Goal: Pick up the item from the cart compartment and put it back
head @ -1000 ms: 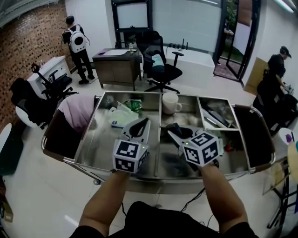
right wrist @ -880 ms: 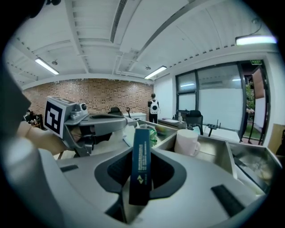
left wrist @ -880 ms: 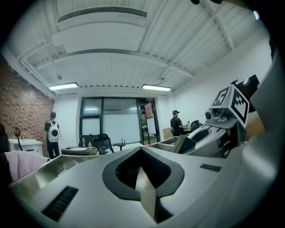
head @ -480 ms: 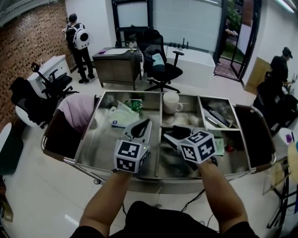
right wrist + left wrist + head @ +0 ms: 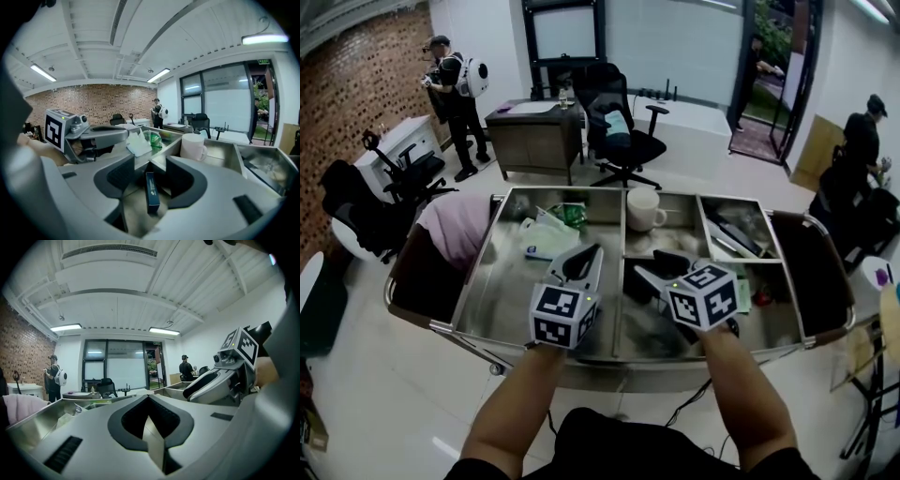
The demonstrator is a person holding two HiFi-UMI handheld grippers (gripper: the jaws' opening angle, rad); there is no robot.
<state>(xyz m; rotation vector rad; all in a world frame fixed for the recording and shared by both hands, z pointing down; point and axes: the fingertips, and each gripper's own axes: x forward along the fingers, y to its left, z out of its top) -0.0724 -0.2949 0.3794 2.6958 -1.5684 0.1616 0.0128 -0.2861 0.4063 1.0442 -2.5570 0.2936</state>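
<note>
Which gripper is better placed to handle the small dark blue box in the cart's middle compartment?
Right. The right gripper has the small dark blue rectangular box standing between its opening jaws, pads apparently off it. The left gripper is shut, empty, and over the neighbouring left compartment.

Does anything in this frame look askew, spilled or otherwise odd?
One thing: the slim dark box stands on its narrow edge in a compartment of the cart, between the right gripper's opening jaws with a gap either side. It may tip over. Nothing looks spilled or damaged.
</note>
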